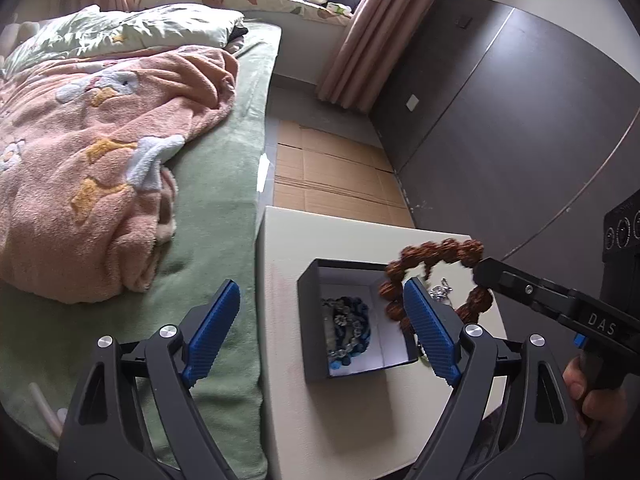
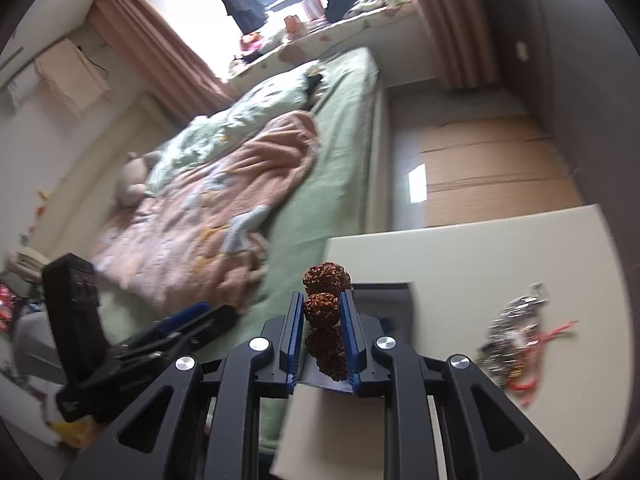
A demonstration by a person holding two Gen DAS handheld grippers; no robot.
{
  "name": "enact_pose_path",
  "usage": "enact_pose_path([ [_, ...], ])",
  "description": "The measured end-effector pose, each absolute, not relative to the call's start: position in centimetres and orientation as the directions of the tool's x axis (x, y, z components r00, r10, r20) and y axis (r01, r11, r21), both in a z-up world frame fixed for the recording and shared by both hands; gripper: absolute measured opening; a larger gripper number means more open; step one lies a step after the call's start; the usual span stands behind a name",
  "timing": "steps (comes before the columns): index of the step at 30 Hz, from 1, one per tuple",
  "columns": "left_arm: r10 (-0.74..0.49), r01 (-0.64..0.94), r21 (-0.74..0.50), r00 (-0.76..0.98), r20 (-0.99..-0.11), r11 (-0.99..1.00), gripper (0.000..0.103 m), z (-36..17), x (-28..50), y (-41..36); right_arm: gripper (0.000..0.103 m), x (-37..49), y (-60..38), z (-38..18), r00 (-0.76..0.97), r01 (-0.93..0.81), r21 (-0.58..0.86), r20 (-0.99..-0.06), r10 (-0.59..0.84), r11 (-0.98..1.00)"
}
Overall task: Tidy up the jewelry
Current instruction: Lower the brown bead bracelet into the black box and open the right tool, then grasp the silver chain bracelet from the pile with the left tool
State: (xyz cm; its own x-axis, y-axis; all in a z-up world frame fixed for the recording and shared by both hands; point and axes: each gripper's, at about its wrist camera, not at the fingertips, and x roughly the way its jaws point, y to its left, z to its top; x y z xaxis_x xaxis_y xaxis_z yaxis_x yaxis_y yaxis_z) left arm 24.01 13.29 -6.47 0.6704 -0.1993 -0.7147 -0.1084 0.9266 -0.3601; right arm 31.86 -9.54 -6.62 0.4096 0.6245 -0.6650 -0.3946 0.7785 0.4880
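On the cream-white bedside surface (image 1: 352, 412) next to the green bed (image 1: 216, 216) sits an open black cardboard box with a white lining (image 1: 394, 350), and there's already a blue-and-silver beaded piece (image 1: 347, 330) lying inside it, so I'd say at least one item is sorted. The right hand-held gripper (image 2: 323, 312) is clamped down on a brown bracelet of knobbly, seed-like beads (image 1: 436, 276), its blue pads pinching a bead or two, and it's holding the thing up in the air just above the box's right edge. The loop hangs pretty much upright, on edge, so from the right wrist view you only see beads stacked in a vertical line, long axis up and down. The left hand-held gripper (image 1: 324, 330) is spread wide with nothing in it, hovering near the box. What's left, I reckon: drop this bracelet in, then deal with the tangled silvery pile with red cord (image 2: 516, 340) lying on the surface to the right of the box.
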Motion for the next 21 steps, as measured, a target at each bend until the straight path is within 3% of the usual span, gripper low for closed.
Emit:
enact_pose_path([
  [1,-0.191,-0.113,-0.353,0.671,-0.716,0.929,0.087,-6.5,23.9,13.4,0.024,32.0,-9.3,-7.0,0.397,-0.39,0.499,-0.667,0.63,0.774],
  [2,-0.183,-0.117,-0.347,0.673,-0.717,0.93,0.09,-6.4,23.8,13.4,0.047,32.1,-9.1,-7.3,0.398,-0.379,0.487,-0.682,0.613,0.787],
  [4,-0.173,-0.121,-0.34,0.678,-0.714,0.932,0.093,-6.3,23.5,13.5,0.073,32.0,-9.5,-7.5,0.427,-0.361,0.468,-0.686,0.589,0.807],
  [15,-0.197,-0.079,-0.331,0.669,-0.716,0.94,0.096,-6.5,24.3,10.6,0.072,32.3,-16.2,-9.3,0.492,-0.228,0.438,-0.719,0.491,0.87],
  [21,-0.244,-0.023,-0.34,0.652,-0.718,0.94,0.096,-6.8,25.4,7.5,0.081,32.1,-20.6,-10.3,0.517,-0.152,0.444,-0.725,0.454,0.883],
])
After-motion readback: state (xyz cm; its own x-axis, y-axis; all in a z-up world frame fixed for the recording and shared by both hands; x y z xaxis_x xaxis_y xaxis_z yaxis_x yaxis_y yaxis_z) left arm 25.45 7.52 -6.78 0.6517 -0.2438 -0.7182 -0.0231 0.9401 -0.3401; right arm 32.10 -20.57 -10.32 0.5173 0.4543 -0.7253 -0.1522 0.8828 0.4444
